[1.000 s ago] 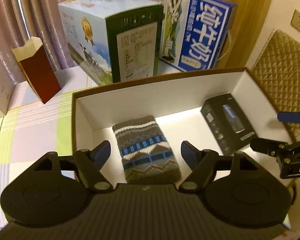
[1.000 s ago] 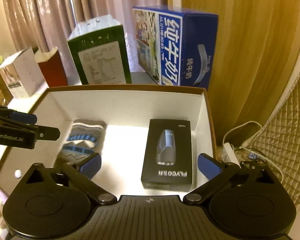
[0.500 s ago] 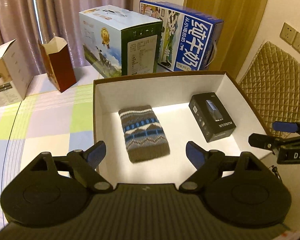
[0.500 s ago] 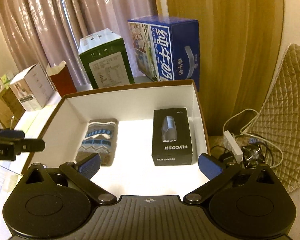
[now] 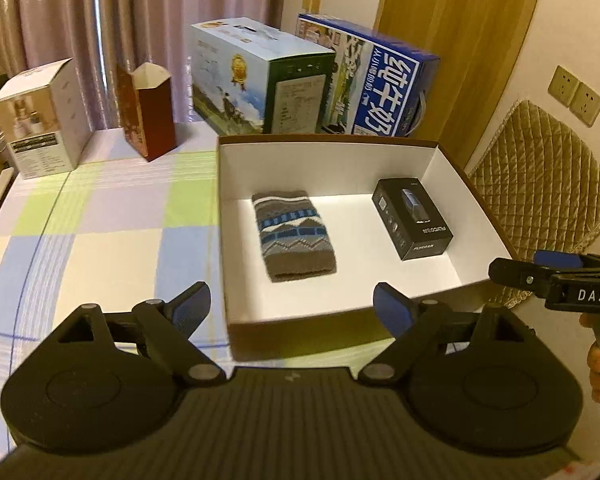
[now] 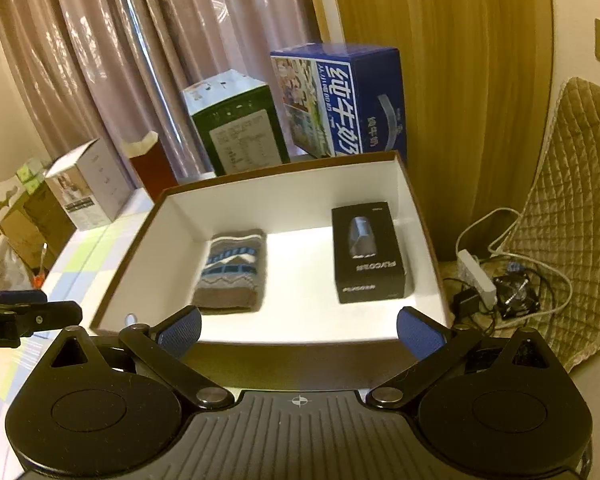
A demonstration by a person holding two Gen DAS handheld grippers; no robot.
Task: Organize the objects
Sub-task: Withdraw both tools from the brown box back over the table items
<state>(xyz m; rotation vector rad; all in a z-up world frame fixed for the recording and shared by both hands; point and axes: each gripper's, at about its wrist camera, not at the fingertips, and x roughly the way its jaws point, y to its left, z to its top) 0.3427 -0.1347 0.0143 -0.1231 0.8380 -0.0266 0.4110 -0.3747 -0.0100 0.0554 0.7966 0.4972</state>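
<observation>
A brown cardboard box with a white inside (image 5: 320,152) (image 6: 268,196) sits on the checked tablecloth. In it lie a knitted grey-and-blue pouch (image 5: 294,234) (image 6: 232,272) on the left and a small black product box (image 5: 412,218) (image 6: 366,250) on the right. My left gripper (image 5: 292,308) is open and empty, held above the box's near wall. My right gripper (image 6: 298,326) is open and empty too, just short of the box's near rim; it also shows at the right edge of the left wrist view (image 5: 556,276).
Behind the box stand a green-and-white carton (image 5: 260,80) and a blue milk carton (image 5: 372,92). A dark red paper bag (image 5: 148,116) and a white box (image 5: 40,120) stand at the back left. A quilted cushion (image 6: 572,208) and cables with a power strip (image 6: 480,276) lie to the right.
Both grippers have pulled back and up from inside the box; the whole box and more of the table now show. Pouch and black box stay where they lay.
</observation>
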